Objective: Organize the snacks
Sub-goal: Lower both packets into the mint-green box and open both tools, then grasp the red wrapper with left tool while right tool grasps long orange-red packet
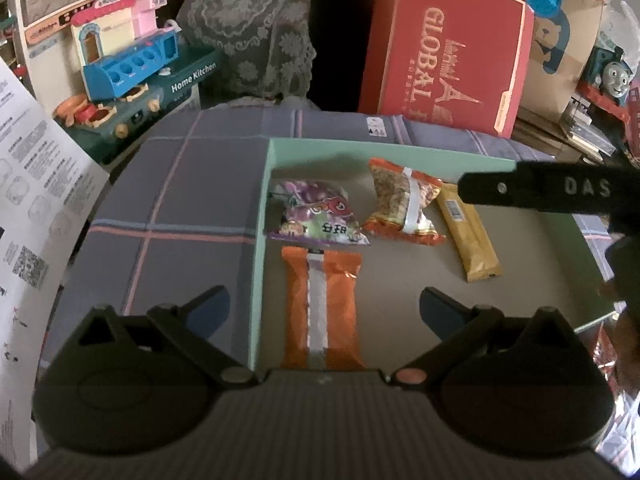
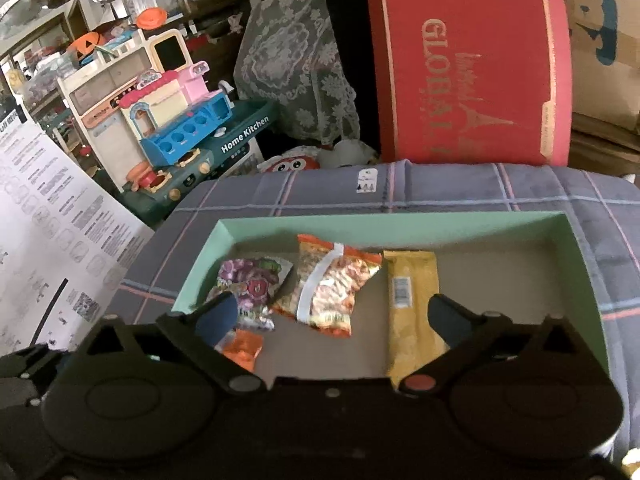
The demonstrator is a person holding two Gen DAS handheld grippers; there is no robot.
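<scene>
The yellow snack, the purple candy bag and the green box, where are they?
yellow snack bar [image 2: 412,312], right wrist view, middle of its wrapper.
purple candy bag [image 1: 316,216], left wrist view, middle of the bag.
green box [image 2: 400,224], right wrist view, far wall.

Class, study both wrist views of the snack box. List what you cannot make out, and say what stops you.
1. Orange packet: right wrist view, mostly hidden behind the right gripper.
2. Orange packet's near end: left wrist view, covered by the left gripper body.
3. Yellow bar's label: right wrist view, too blurred to read.
4. Green box's right wall: left wrist view, blocked by the other gripper.
</scene>
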